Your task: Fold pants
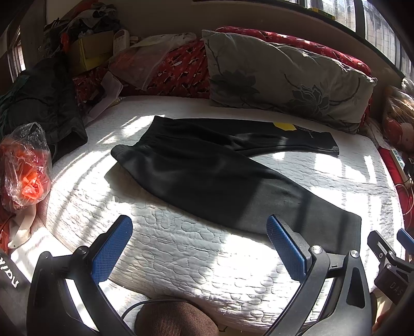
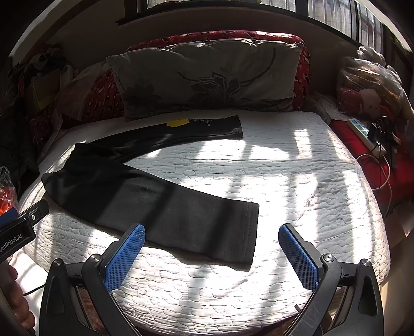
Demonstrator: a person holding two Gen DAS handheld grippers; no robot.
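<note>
Pants [image 2: 145, 196] lie unfolded on the mattress [image 2: 284, 181] — both grippers [image 1: 199, 248] [image 2: 211, 256] held spread, empty — near-edge leg to be gripped first.

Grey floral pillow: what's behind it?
Behind the grey floral pillow, a red patterned cushion shows along its top and side edges, against the beige wall. The cushion's middle and anything lower is covered by the pillow.
</note>
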